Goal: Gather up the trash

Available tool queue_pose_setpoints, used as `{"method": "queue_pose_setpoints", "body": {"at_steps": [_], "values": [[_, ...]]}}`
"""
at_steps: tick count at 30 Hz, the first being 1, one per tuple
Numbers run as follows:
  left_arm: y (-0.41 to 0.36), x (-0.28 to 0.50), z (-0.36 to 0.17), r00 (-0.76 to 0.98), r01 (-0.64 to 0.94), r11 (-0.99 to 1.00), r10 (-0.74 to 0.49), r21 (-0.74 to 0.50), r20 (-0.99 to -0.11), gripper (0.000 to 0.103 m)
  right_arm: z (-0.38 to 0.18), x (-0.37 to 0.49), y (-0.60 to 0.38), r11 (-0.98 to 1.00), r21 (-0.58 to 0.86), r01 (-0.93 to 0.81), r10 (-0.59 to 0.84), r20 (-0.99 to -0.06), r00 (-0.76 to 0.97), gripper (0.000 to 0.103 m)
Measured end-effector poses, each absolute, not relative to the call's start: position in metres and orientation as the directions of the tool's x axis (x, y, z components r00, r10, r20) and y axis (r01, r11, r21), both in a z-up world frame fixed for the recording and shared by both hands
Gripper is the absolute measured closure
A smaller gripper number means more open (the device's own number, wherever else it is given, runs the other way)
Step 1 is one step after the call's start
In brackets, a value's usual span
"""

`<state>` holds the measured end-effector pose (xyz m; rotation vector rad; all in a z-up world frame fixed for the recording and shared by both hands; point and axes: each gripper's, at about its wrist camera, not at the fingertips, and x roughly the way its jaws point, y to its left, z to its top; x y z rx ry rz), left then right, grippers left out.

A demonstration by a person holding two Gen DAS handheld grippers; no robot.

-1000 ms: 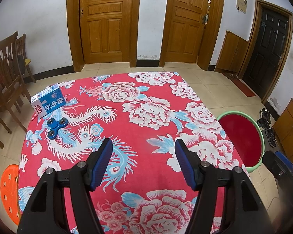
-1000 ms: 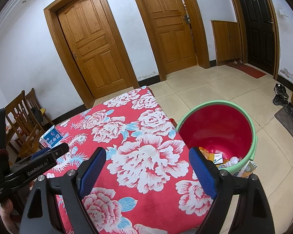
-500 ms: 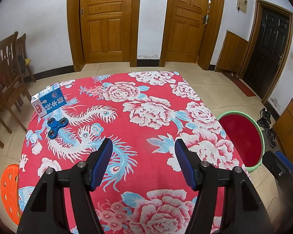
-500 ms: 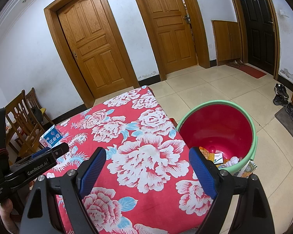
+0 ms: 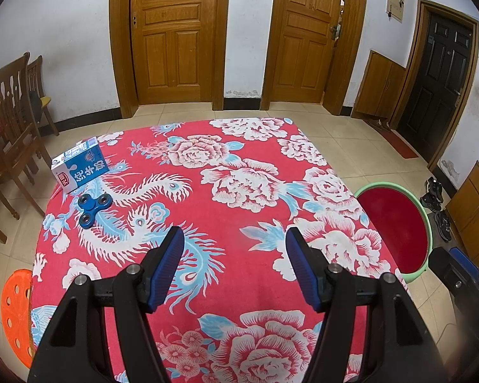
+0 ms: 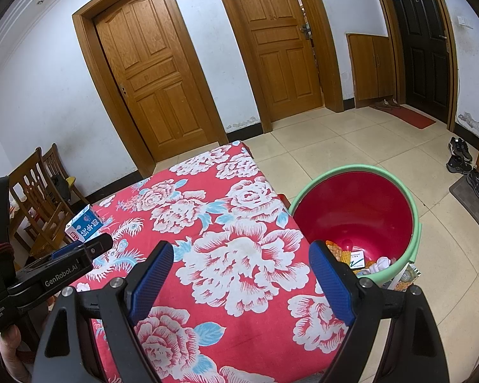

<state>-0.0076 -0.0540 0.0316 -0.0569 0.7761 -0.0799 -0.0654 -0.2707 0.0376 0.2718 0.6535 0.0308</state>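
A blue and white milk carton (image 5: 79,165) lies near the far left corner of the red flowered table (image 5: 226,198); the right wrist view shows the carton (image 6: 83,224) too. A blue fidget spinner (image 5: 94,206) rests just in front of it. My left gripper (image 5: 234,266) hovers open over the table's near middle, nothing between its blue pads. My right gripper (image 6: 241,279) is open above the table's right edge, empty. Beside that edge on the floor stands a green bin with a red inside (image 6: 412,210), holding several scraps.
Wooden chairs (image 5: 8,127) stand left of the table and an orange stool (image 5: 14,312) sits low at the near left. Shoes (image 6: 463,166) and a mat lie on the tiled floor at the right. Wooden doors line the far wall.
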Motion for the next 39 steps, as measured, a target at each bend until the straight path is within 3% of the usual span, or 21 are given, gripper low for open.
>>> {"method": "queue_pose_setpoints", "body": {"at_steps": [39], "values": [[-0.0508,-0.007,0.0368,0.708,0.048,0.996,-0.091,-0.081,-0.7,0.037,0.0379,-0.066,-0.2702,0.964,0.259,0.057,0.113,-0.595,0.796,0.015]]}}
